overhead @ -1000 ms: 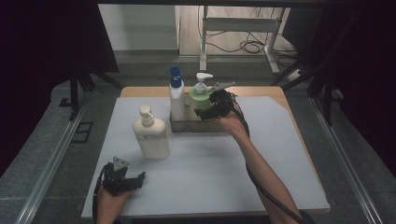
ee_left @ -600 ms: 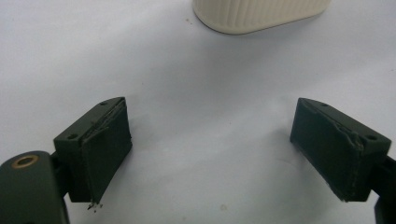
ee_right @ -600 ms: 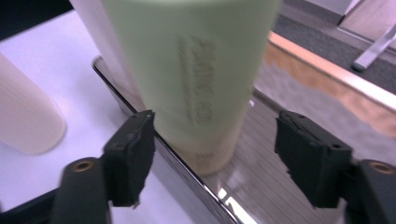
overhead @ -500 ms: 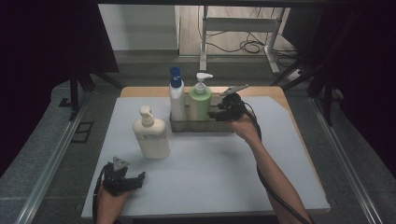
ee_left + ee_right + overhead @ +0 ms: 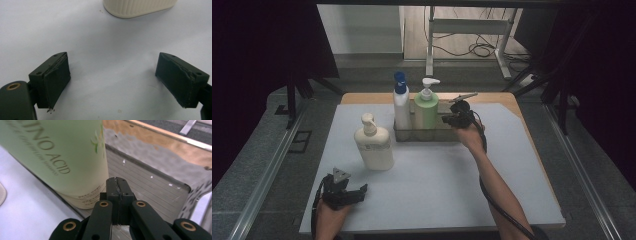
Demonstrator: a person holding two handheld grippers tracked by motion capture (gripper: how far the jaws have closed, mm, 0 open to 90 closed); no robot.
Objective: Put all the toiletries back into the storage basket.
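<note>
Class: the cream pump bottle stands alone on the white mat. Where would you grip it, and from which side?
Grip the cream pump bottle across its narrow body below the shoulder, coming level from the near left, where the open left gripper lies. It stands upright with an oval, ribbed base, so fingers likely span the thin axis best. The pump head looks too small and may turn.

The bench [image 5: 512,180] has a wooden top, showing along its far edge, and a white sheet [image 5: 437,185] covers most of it. On the sheet, a cream pump bottle [image 5: 373,145] stands at about ten o'clock from the centre. A grey tray [image 5: 424,134] sits at twelve o'clock, near the far edge, carrying a white bottle with a blue cap [image 5: 401,106] and a green pump bottle [image 5: 426,107].
</note>
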